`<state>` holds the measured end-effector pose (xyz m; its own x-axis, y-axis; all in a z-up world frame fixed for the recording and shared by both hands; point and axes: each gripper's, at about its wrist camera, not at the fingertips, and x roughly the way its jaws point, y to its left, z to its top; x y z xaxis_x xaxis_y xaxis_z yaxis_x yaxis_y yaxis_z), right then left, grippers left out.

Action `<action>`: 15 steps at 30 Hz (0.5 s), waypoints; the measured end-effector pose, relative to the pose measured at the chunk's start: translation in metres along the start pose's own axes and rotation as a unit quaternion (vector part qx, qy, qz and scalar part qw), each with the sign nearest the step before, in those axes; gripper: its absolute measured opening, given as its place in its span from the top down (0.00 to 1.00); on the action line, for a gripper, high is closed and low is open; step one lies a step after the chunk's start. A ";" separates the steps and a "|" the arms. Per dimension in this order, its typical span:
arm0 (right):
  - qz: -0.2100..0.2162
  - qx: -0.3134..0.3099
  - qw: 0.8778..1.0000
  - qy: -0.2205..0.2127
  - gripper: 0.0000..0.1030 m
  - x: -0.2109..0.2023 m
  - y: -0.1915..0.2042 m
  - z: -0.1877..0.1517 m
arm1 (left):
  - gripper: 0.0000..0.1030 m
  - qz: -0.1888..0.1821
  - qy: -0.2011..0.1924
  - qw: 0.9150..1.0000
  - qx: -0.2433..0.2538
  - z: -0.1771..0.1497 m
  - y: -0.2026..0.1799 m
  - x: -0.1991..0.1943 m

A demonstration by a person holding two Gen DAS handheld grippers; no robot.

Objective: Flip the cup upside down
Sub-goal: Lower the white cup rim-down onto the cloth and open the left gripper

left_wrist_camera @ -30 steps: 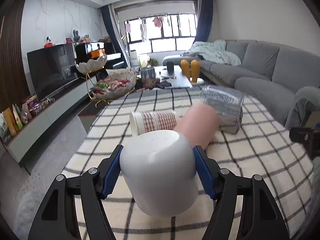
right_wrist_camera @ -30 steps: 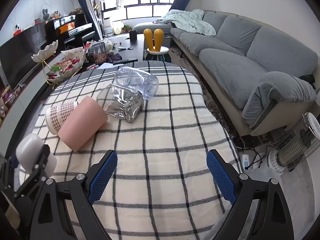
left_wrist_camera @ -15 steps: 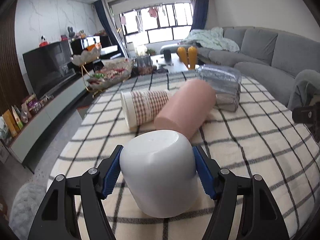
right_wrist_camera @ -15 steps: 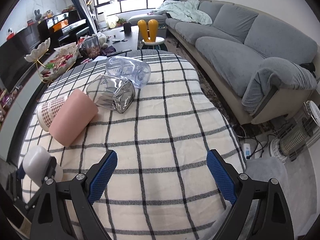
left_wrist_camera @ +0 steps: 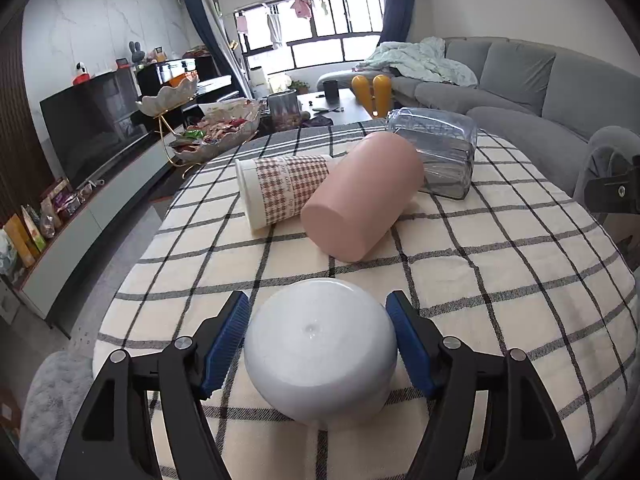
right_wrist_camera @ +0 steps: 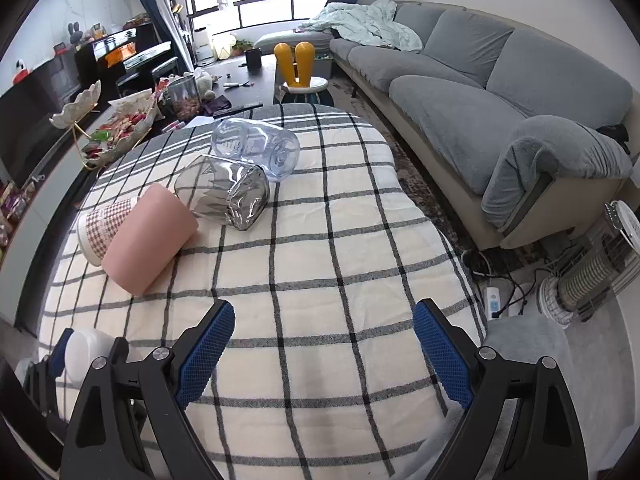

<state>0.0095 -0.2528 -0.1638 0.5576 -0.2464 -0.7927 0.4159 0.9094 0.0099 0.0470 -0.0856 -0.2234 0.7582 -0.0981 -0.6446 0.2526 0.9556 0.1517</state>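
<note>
- Five cups share the checked surface (right_wrist_camera: 340, 264); four lie on their sides and one, the white cup (left_wrist_camera: 320, 354), stands with its closed base up
- Left hand-held gripper (left_wrist_camera: 320, 340) has its blue pads (left_wrist_camera: 226, 338) on either side of the white cup, seemingly touching its walls; whether it presses hard or has begun to let go, I cannot tell
- White cup seems to have its rim down on the cloth near the front edge, so for this cup the flip looks done or nearly so
- Holding it by the side walls rather than the rim makes sense: it leaves the mouth free to meet the cloth flat
- Right hand-held gripper (right_wrist_camera: 322, 354) is spread wide with nothing between its fingers, and hovers over bare cloth well apart from every cup, probably kept out of the way
- Pink cup (left_wrist_camera: 362, 196) lies against the houndstooth paper cup (left_wrist_camera: 282, 188) and close beside the grey clear cup (right_wrist_camera: 224, 196); the bluish clear cup (right_wrist_camera: 256, 148) is behind, up against the grey one
- Lying so closely packed, they would be awkward to pick singly
- Soft cloth may let the white cup tip if the pads drag on release
</note>
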 end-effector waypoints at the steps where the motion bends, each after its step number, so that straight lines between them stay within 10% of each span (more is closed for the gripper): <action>1: 0.001 0.000 1.000 -0.001 0.12 -0.001 0.000 0.000 | 0.31 0.000 -0.001 1.000 0.002 0.000 0.000 -0.002; 15: 0.021 -0.009 0.999 -0.049 0.12 -0.066 0.013 0.021 | 0.19 -0.001 0.004 1.000 0.000 0.049 0.030 -0.056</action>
<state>-0.0069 -0.2319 -0.0989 0.6426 -0.2398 -0.7277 0.3787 0.9251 0.0296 0.0412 -0.0655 -0.1458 0.7531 -0.0987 -0.6504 0.2542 0.9556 0.1493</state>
